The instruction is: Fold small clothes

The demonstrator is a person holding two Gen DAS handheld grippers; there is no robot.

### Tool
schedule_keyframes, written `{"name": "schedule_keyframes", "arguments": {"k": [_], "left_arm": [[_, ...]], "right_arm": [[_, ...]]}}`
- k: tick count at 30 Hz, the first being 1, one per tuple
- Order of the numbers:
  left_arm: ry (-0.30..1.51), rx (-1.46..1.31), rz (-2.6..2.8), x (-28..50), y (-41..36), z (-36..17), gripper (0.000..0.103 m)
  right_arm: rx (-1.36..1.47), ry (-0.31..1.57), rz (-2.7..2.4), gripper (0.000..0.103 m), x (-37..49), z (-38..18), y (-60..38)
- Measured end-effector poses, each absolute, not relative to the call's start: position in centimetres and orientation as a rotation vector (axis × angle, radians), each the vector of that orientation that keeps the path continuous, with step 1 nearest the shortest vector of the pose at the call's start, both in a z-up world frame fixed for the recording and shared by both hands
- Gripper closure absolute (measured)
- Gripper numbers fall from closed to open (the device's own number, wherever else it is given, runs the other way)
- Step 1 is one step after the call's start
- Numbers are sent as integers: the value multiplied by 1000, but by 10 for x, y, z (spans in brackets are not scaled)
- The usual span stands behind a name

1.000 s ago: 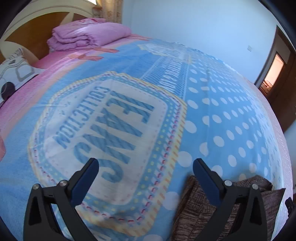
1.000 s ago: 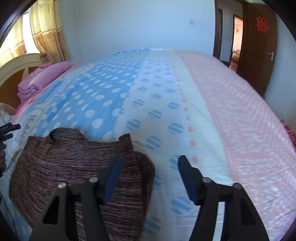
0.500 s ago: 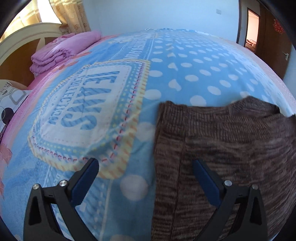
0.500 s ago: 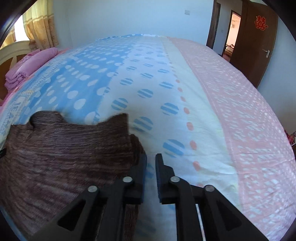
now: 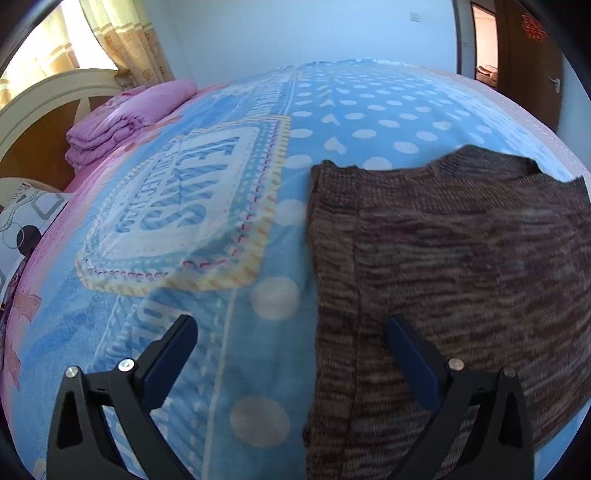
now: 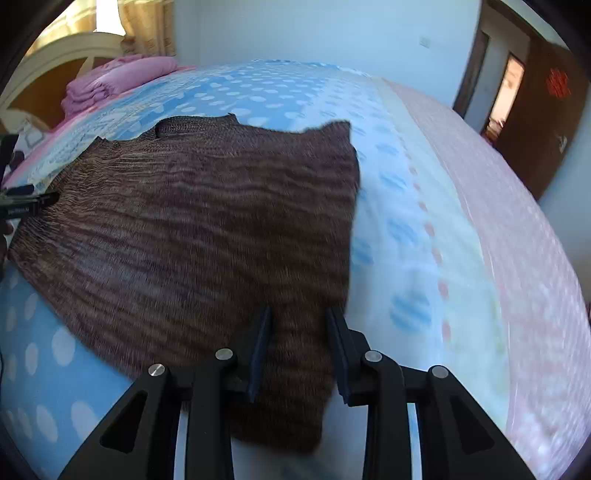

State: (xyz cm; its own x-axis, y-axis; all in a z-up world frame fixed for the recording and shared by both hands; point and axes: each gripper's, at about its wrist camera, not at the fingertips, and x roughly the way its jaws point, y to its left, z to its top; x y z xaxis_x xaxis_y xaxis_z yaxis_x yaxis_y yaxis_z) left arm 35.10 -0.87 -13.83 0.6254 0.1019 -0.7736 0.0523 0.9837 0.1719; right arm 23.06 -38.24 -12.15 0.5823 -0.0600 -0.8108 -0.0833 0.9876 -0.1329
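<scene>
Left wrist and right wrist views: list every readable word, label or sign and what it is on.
"JEANS": large letters in the white badge printed on the bedspread, seen tilted.
"COLLECTION": smaller line beside it, partly blurred.
Lettering on the bedspread's band above the badge: too distorted to read.
Red ornament on the door: character not legible.
Small print on the left gripper in the right wrist view: too small.

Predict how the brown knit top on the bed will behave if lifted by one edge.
The knit top would probably drape and sag, since it lies limp and follows the bedspread. Its ribbed, fuzzy weave suggests it grips rather than slips. It looks thin, so likely light, though a one-edge lift may stretch it.
</scene>
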Motion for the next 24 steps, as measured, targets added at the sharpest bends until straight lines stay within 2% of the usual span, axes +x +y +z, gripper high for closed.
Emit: {"name": "schedule_keyframes", "arguments": {"k": [5, 7, 9, 10, 12, 14, 15, 20, 24], "left_arm": [[907, 171, 30, 347, -5, -137, 0], [911, 147, 32, 343, 0, -136, 0], [918, 141, 31, 336, 3, -137, 0], [919, 138, 31, 332, 5, -137, 0], [906, 123, 16, 322, 8, -136, 0], [942, 136, 6, 317, 10, -143, 0], [940, 130, -1, 314, 11, -143, 0], [928, 103, -19, 305, 16, -147, 0], [929, 104, -19, 307, 14, -149, 0]], "right_arm": [[-199, 970, -42, 70, 229, -109, -376], [-189, 898, -46, 67, 227, -91, -370], [-170, 835, -6, 49, 226, -81, -364], [-155, 817, 22, 46, 228, -79, -361], [-158, 839, 51, 46, 237, -88, -355], [-168, 974, 28, 46, 247, -116, -352], [-142, 973, 24, 46, 244, -120, -353], [-174, 1024, -21, 46, 227, -110, -342], [-171, 934, 48, 46, 243, -79, -308]]}}
